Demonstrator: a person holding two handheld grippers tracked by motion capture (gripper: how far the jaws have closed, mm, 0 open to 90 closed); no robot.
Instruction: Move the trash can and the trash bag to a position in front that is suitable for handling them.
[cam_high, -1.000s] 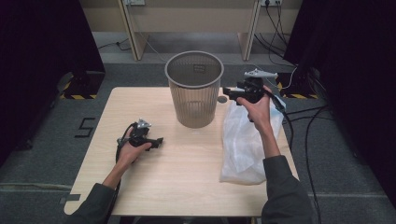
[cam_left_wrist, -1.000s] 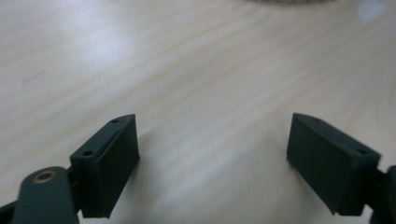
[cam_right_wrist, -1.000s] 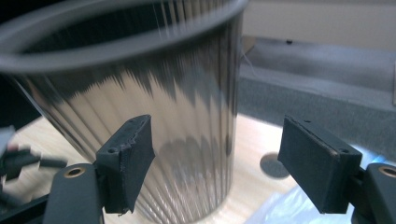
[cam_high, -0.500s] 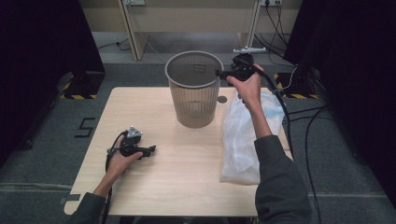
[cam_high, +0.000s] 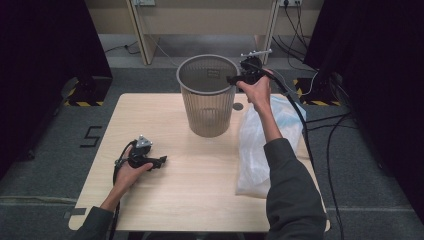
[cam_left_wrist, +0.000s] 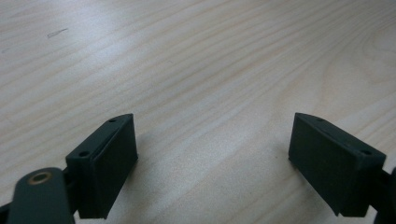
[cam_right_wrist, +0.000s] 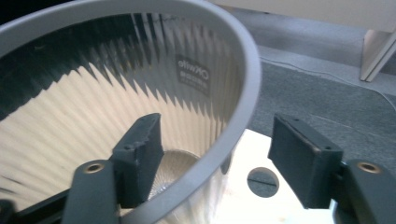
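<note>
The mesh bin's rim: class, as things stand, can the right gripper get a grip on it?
Probably yes. The right gripper already straddles the bin's rim, one jaw inside the wall, one outside, pads not yet pressing. Its jaws have just been closing, and nothing else lies between them.

Table: pale wood table (cam_high: 165, 125), its grain running under the left jaws.
Floor: grey carpet (cam_high: 50, 145), seen past the right jaws too.
Markings: yellow-black hazard strips (cam_high: 82, 103) at either side.
Far end: light desk legs (cam_high: 137, 35), cables (cam_high: 300, 25) trailing.
Sides: dark curtains (cam_high: 45, 45).
</note>
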